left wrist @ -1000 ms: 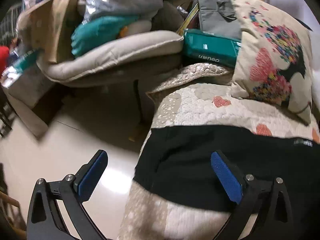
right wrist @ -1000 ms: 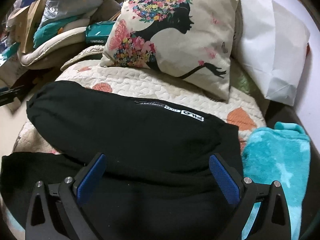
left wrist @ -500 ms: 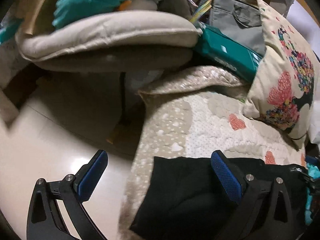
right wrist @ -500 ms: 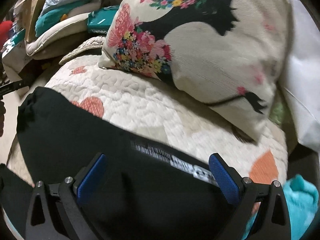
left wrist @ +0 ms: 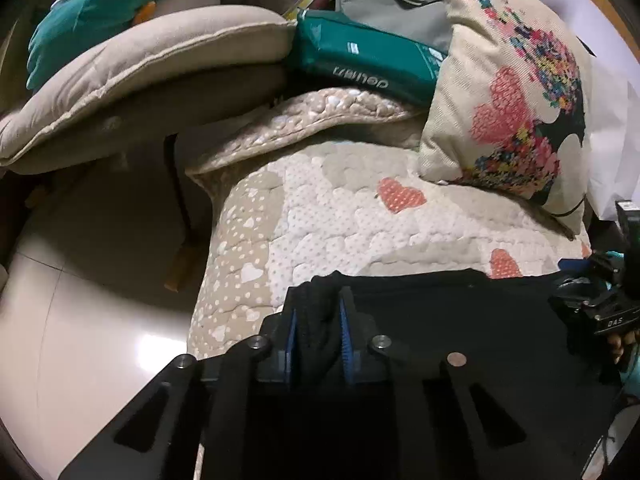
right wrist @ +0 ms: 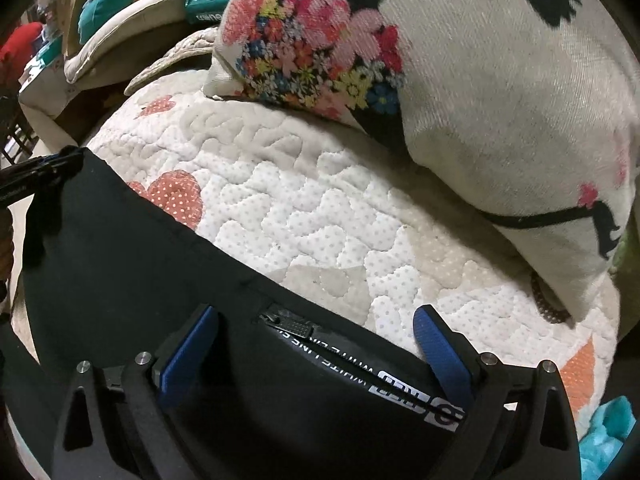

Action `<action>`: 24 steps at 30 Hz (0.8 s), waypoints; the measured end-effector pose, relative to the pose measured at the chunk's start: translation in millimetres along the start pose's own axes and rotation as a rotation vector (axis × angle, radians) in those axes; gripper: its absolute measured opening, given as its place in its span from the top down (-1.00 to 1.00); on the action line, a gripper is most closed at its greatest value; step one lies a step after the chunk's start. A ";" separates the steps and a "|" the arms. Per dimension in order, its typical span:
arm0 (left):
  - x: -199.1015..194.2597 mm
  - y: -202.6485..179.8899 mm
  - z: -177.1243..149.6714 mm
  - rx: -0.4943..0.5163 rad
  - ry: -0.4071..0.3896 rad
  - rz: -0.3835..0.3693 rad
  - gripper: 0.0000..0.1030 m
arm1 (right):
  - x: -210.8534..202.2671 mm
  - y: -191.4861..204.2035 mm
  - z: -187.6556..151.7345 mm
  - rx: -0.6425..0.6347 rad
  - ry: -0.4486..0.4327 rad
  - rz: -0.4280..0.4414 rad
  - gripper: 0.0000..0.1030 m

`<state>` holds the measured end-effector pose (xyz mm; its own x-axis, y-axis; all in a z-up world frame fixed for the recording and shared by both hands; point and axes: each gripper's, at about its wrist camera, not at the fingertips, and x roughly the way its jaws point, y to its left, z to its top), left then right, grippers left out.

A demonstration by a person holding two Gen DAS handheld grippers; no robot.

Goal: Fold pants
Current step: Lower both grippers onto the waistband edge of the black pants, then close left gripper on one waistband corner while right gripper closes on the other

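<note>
Black fabric pants [left wrist: 440,320] lie across the quilted heart-print cover [left wrist: 320,216]; left gripper [left wrist: 318,320] has just clamped a corner, right gripper [right wrist: 316,344] gapes over the zip edge: pinch there first.

left gripper [left wrist: 317,334] | fingers just closed, pinching black pants [left wrist: 440,320] corner | on quilt [left wrist: 320,220]

Black pants [left wrist: 440,320], cream quilt [left wrist: 320,220] with coral hearts, floral cushion [right wrist: 480,80], blue-padded tool [right wrist: 316,344]

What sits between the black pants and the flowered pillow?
Only bare quilt separates the pants from the pillow; the right wrist view shows it best.
</note>
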<state>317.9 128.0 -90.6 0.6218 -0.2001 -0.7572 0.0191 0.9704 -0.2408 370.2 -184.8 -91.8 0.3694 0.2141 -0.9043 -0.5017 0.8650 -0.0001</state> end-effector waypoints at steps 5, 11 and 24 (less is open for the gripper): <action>-3.6 -3.1 -0.4 0.012 -0.012 0.018 0.69 | -11.8 -4.6 -7.4 0.033 -0.042 0.048 -0.13; -24.9 -12.0 3.4 0.051 -0.047 0.053 0.69 | -29.1 2.2 -7.0 0.044 -0.043 0.069 0.65; -127.8 -48.1 -17.7 0.137 -0.139 0.152 0.70 | -117.0 40.1 -40.3 0.113 -0.171 0.024 0.74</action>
<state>223.7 104.5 7.0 0.7274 -0.0394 -0.6850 0.0174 0.9991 -0.0390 275.3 -193.4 -3.2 0.4911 0.3008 -0.8175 -0.4246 0.9021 0.0769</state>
